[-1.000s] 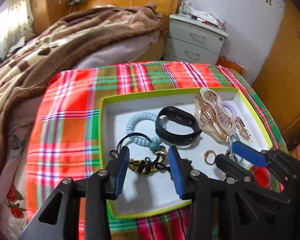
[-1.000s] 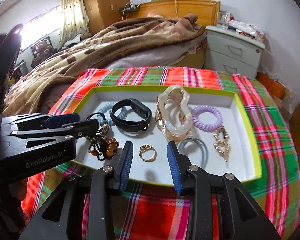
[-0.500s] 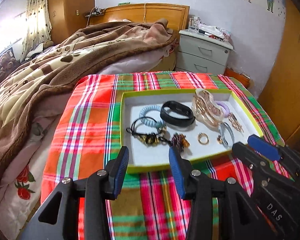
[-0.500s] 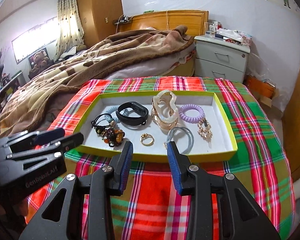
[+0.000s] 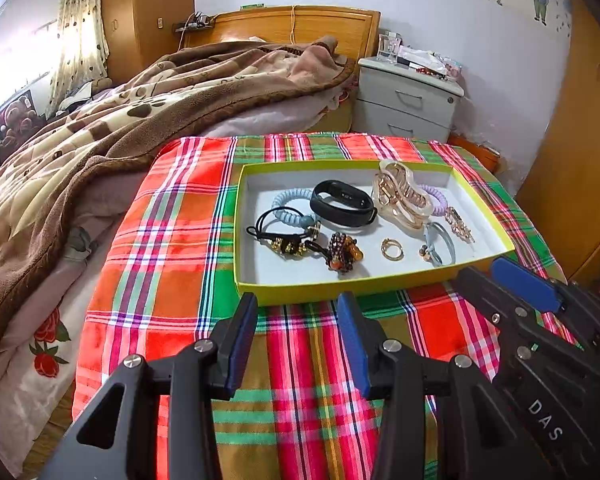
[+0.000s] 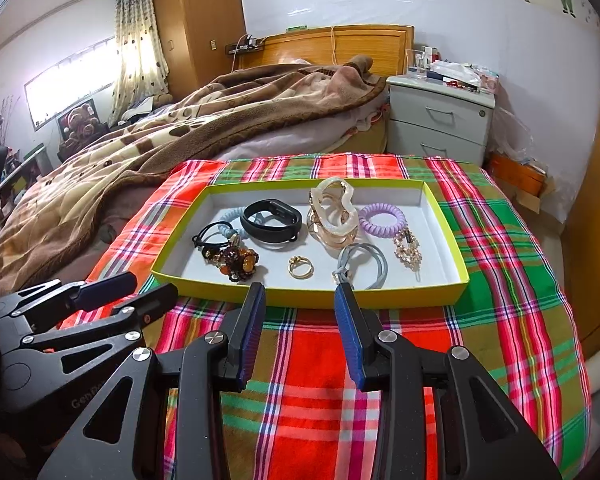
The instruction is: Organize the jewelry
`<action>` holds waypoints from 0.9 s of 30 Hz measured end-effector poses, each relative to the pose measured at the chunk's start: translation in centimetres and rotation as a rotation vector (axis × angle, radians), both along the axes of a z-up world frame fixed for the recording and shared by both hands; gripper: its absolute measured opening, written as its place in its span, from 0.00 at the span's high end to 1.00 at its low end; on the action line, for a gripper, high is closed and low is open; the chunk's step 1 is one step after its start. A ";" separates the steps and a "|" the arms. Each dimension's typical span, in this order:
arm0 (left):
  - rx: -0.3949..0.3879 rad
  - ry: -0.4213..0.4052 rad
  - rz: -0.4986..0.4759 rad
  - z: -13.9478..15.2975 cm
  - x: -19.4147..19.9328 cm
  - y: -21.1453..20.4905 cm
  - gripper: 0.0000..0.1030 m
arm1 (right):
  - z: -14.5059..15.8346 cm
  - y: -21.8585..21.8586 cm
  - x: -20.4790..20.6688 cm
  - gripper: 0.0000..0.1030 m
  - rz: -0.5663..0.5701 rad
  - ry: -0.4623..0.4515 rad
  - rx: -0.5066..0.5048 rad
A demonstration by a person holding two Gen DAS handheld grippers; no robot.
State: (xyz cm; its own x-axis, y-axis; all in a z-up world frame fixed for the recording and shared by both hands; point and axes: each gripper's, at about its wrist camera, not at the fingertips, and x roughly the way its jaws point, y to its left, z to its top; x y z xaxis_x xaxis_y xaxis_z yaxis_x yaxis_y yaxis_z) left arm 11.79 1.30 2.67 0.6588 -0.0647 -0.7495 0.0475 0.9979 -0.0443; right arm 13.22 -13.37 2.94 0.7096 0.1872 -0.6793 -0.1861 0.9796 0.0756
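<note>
On the plaid cloth (image 6: 320, 364): lime-rimmed tray (image 6: 312, 300) holding gold ring (image 6: 300, 268), black fitness band (image 6: 272, 220), lilac coil tie (image 6: 380, 218), beaded cluster (image 6: 236, 262). Left gripper (image 5: 296, 336) and right gripper (image 6: 300, 324): 2 sets of fingers spread, empty, short of tray. Advice: approach 1 item from above, avoiding tangled ties.

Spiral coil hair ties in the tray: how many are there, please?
2. A light blue spiral coil hair tie lies at the tray's left, behind the black wristband. A purple spiral coil hair tie lies right of the large beige hair claw. Others could be hidden.
</note>
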 end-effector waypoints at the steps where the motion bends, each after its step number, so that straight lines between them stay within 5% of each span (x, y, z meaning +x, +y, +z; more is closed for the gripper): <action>1: -0.009 0.004 0.000 0.0 0.0 0.1 0.58 | 0.0 0.1 0.1 0.64 0.000 0.001 0.000; 27: -0.018 0.006 0.033 0.1 -0.8 0.6 0.58 | -0.2 0.4 -0.1 0.64 -0.008 0.010 0.000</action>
State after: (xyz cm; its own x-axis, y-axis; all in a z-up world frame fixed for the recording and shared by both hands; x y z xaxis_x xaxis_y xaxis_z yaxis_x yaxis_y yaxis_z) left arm 11.00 1.89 2.74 0.6559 -0.0564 -0.7527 0.0145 0.9980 -0.0621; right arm 13.11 -12.96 2.74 0.7044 0.1814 -0.6863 -0.1772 0.9811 0.0774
